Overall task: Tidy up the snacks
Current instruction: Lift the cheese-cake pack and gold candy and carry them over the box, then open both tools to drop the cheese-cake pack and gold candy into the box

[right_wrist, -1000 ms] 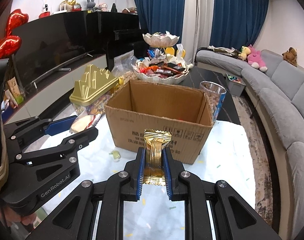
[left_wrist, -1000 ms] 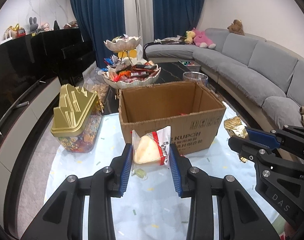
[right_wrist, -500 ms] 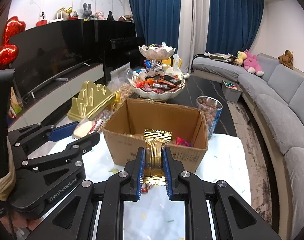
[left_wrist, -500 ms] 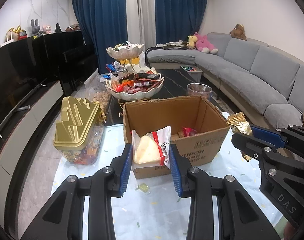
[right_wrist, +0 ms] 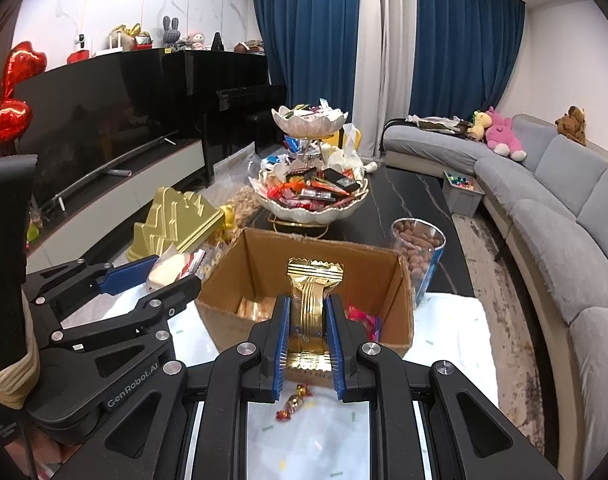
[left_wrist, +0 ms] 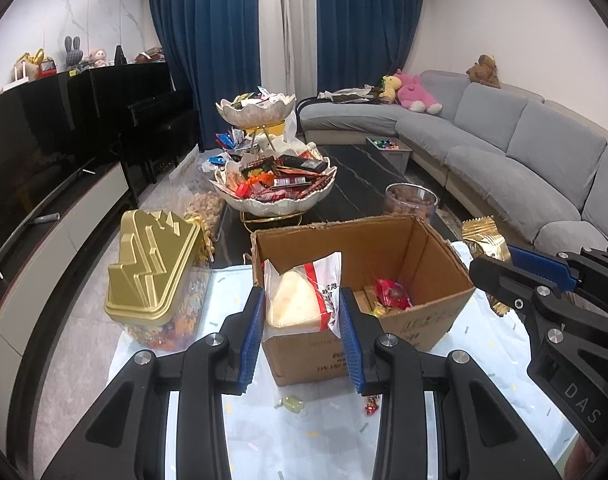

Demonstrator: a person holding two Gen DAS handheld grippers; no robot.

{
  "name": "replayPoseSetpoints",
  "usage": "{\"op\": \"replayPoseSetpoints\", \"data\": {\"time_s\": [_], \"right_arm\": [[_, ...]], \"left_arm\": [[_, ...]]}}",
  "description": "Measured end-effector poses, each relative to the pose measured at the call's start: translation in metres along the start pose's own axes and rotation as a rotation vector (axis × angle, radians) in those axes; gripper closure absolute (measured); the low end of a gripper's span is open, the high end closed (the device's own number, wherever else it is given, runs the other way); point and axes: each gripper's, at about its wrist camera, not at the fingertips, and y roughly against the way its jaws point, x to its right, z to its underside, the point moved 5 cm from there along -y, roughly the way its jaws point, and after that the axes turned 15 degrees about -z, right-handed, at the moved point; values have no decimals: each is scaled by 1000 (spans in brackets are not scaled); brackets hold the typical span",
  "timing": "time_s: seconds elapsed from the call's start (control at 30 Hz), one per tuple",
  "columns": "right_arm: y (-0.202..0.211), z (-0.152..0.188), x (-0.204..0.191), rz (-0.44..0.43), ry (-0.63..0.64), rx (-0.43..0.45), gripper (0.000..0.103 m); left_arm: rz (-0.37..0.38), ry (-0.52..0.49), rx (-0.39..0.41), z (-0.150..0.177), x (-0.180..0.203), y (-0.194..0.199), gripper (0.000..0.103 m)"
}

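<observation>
An open cardboard box (left_wrist: 403, 240) (right_wrist: 260, 256) stands on the light tabletop with a red wrapped snack (left_wrist: 391, 294) and a few others inside. My left gripper (left_wrist: 302, 304) is shut on a clear pack with a pale pastry and a red stripe (left_wrist: 300, 300), held just above the box's near wall. My right gripper (right_wrist: 307, 320) is shut on a gold foil pack (right_wrist: 312, 300), also above the box's near edge. In the left wrist view the right gripper (left_wrist: 499, 264) with the gold pack (left_wrist: 481, 238) shows at the right; in the right wrist view the left gripper (right_wrist: 160, 276) with the pastry pack (right_wrist: 170, 270) shows at the left.
A gold-lidded clear candy jar (left_wrist: 152, 272) stands left of the box. Behind are a two-tier shell bowl of snacks (left_wrist: 276, 184) and a clear tub of nuts (left_wrist: 411, 204). Loose candies (left_wrist: 292, 403) (right_wrist: 294, 396) lie on the tabletop. A grey sofa (left_wrist: 523, 160) runs along the right.
Both grippers have risen and moved toward the box with their packs still held. The box's inside and its snacks have come into view.
</observation>
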Motion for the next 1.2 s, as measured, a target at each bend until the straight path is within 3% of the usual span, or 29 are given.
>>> {"op": "replayPoseSetpoints", "data": {"time_s": [0.57, 1.2], "right_arm": [[-30, -17, 26, 8, -9, -2, 84], [-72, -18, 45, -1, -30, -59, 84]], "left_arm": [[-5, -19, -8, -20, 6, -36, 67], [-1, -30, -58, -19, 15, -83, 67]]}}
